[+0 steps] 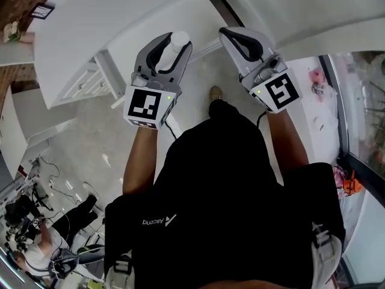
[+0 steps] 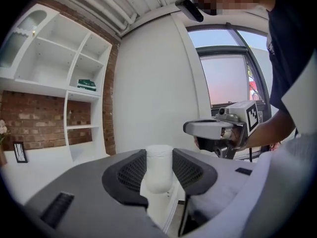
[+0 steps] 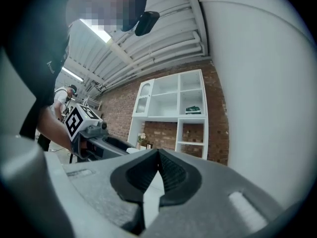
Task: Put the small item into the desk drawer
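Observation:
The small item is a white cylinder [image 1: 180, 40]. My left gripper [image 1: 175, 42] is shut on it and holds it up in the air in front of the person's chest. In the left gripper view the cylinder [image 2: 159, 166] stands upright between the two dark pads [image 2: 127, 173]. My right gripper [image 1: 232, 35] is beside it at the right, its jaws closed together with nothing in them; its pads [image 3: 171, 172] meet at the tip. The white desk [image 1: 72, 35] with its drawer fronts [image 1: 84, 83] lies below at the upper left, apart from both grippers.
A person sits among equipment at the lower left [image 1: 42, 245]. White shelving [image 2: 74, 83] stands against a brick wall. A curved white wall [image 2: 148, 83] and a window [image 2: 228, 78] are ahead. A small picture frame [image 1: 42, 9] stands on the desk top.

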The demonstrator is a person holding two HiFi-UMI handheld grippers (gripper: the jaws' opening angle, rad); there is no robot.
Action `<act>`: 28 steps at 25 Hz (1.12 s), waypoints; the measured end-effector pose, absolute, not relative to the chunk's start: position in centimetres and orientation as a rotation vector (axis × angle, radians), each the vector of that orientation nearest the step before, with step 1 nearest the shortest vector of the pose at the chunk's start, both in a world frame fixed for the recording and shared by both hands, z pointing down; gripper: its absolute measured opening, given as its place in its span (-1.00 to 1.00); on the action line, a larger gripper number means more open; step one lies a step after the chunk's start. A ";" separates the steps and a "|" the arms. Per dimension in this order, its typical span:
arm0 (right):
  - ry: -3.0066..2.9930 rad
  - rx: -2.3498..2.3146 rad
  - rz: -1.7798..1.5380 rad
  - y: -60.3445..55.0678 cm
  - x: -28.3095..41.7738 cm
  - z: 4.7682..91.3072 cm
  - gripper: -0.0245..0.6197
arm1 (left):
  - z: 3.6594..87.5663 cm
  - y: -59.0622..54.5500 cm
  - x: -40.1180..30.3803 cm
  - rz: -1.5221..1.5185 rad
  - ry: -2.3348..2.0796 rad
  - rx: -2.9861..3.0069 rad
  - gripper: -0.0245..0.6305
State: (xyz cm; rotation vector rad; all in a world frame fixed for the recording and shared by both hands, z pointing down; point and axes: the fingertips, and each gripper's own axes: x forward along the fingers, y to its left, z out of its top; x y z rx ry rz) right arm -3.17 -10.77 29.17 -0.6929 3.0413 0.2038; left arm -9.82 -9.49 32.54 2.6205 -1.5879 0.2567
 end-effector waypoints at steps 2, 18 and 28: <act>3.061 -0.674 0.189 -12.7 -3.1 29.7 -0.92 | 33.4 -11.4 -9.7 0.280 -1.585 2.589 -0.43; 3.168 -0.550 0.085 -21.8 -3.4 34.9 -0.92 | 42.1 -20.2 -9.4 0.416 -1.445 2.282 -0.43; 3.207 -0.594 0.047 -23.5 -3.3 37.3 -0.92 | 49.3 -22.0 -8.7 0.575 -1.236 2.111 -0.43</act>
